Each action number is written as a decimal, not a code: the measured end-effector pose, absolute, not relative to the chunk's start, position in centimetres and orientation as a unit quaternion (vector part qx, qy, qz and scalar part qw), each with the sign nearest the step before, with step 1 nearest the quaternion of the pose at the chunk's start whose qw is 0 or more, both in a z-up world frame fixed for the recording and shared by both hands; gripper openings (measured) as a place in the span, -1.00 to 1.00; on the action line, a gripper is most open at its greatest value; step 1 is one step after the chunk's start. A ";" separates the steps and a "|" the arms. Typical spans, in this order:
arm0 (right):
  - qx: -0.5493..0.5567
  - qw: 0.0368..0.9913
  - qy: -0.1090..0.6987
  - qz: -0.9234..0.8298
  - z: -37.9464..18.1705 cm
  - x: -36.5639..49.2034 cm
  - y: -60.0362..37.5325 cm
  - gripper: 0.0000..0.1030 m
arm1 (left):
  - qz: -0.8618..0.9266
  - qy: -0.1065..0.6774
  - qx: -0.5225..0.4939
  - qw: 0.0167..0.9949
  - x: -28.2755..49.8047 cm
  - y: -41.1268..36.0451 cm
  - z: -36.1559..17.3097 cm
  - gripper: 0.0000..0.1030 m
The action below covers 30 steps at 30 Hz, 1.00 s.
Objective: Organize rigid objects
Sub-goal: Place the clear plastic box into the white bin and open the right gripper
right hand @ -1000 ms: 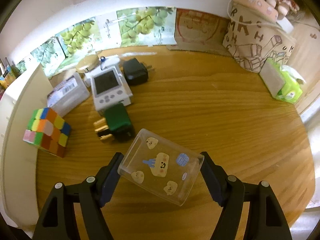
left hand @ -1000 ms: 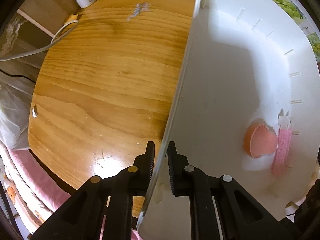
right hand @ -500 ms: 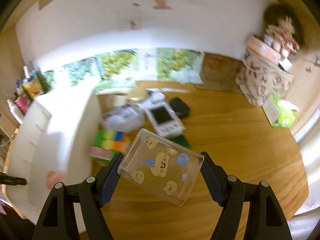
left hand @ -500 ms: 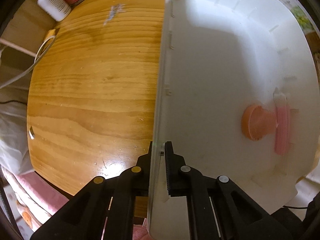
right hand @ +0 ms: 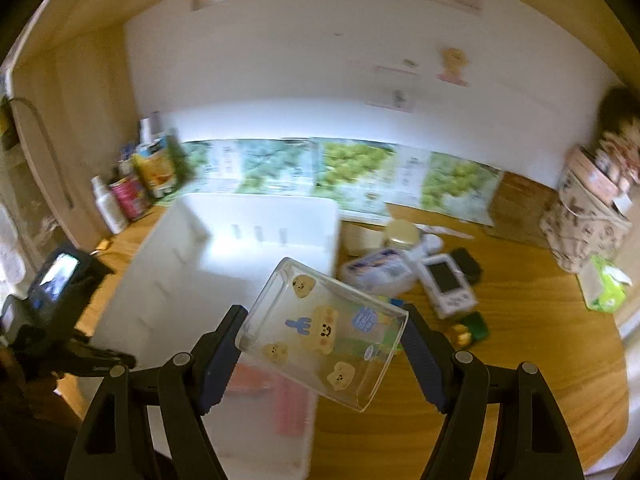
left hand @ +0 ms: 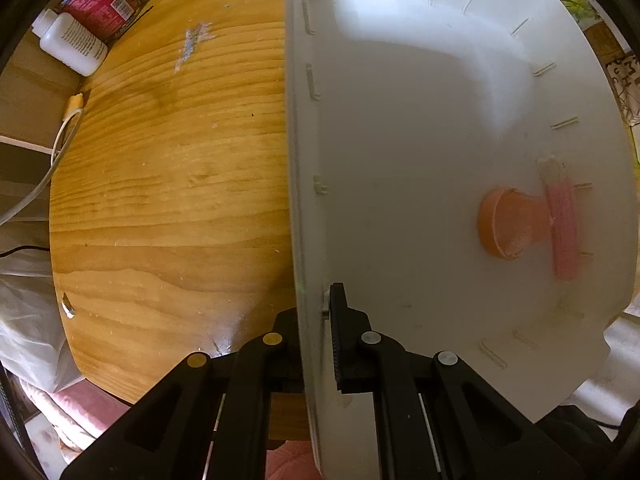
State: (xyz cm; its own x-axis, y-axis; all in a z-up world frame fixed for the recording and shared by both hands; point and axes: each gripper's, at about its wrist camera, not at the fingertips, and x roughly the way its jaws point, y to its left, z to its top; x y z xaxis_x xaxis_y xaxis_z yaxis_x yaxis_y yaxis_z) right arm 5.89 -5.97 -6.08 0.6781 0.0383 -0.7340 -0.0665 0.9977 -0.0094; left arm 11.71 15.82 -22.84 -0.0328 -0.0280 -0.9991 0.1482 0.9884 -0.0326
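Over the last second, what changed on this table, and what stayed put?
The right tool lifted the clear box off the table and swung it left, over the white bin. The left tool closed tighter on the bin's wall. The orange cup and pink item stayed inside; the right grip never changed.

Both fisheye views bend straight edges into curves and fall to black at the corners. The left wrist view is sharp and warmly lit, with a soft glare patch on the wooden bench (left hand: 224, 336) near the tool and a grey shadow across the inside of the white bin (left hand: 420, 128), whose far wall is nearly blown out. The right wrist view is smeared by motion blur, while the clear box (right hand: 324, 332) close to the lens stays crisp and the white wall (right hand: 300, 80) behind glows bright.
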 end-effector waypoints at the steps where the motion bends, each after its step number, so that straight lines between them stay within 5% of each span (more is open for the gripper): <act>1: -0.019 0.916 0.400 0.036 -6.1 5.9 -5.3 0.48 | -0.065 0.717 0.041 0.693 11.8 15.9 -22.8 -0.84; 30: -0.025 0.896 0.425 0.125 -7.9 6.7 -2.5 0.62 | -0.036 0.716 0.053 0.695 11.2 14.6 -22.3 -0.84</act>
State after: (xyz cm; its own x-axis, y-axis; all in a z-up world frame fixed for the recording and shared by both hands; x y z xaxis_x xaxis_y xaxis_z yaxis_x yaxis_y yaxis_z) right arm 6.72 -2.49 -7.89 0.6074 0.2032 -0.7680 -0.2451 0.9675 0.0622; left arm 11.19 14.61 -22.29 -0.0279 0.0251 -0.9993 0.1263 0.9918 0.0214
